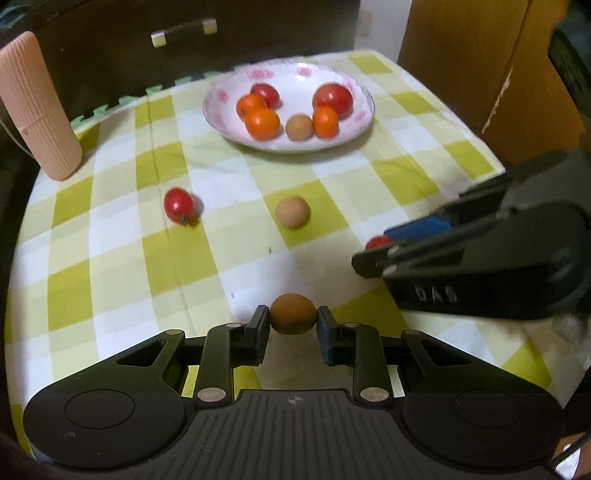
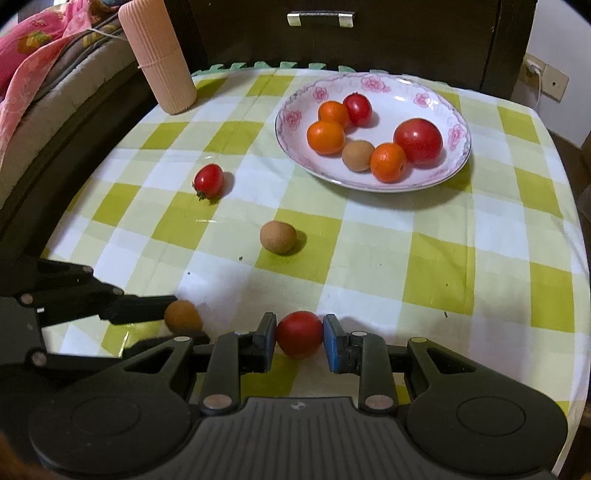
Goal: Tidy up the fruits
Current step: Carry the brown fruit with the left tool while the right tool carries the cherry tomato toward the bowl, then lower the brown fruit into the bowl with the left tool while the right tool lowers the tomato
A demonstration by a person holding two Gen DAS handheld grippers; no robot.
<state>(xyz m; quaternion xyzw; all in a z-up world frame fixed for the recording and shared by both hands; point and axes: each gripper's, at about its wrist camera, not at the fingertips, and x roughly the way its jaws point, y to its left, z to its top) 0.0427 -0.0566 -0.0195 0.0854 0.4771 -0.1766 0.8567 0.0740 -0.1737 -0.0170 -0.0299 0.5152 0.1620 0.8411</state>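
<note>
My left gripper (image 1: 293,320) is shut on a brown round fruit (image 1: 293,314), low over the checked cloth. My right gripper (image 2: 300,334) is shut on a red cherry tomato (image 2: 299,333); it shows in the left wrist view as the right gripper (image 1: 373,254) with the tomato (image 1: 377,242) peeking out. A flowered white plate (image 1: 354,86) at the back holds red tomatoes, orange fruits and a brown fruit (image 1: 299,127). Loose on the cloth lie a small red tomato (image 1: 179,205) and a pale brown fruit (image 1: 292,212), also seen as the tomato (image 2: 208,180) and the brown fruit (image 2: 277,237).
A ribbed pink cylinder (image 1: 37,107) stands at the table's back left corner. A dark cabinet with a handle (image 2: 320,17) sits behind the table. A cardboard box (image 1: 480,66) stands to the right. Bedding (image 2: 40,48) lies left of the table.
</note>
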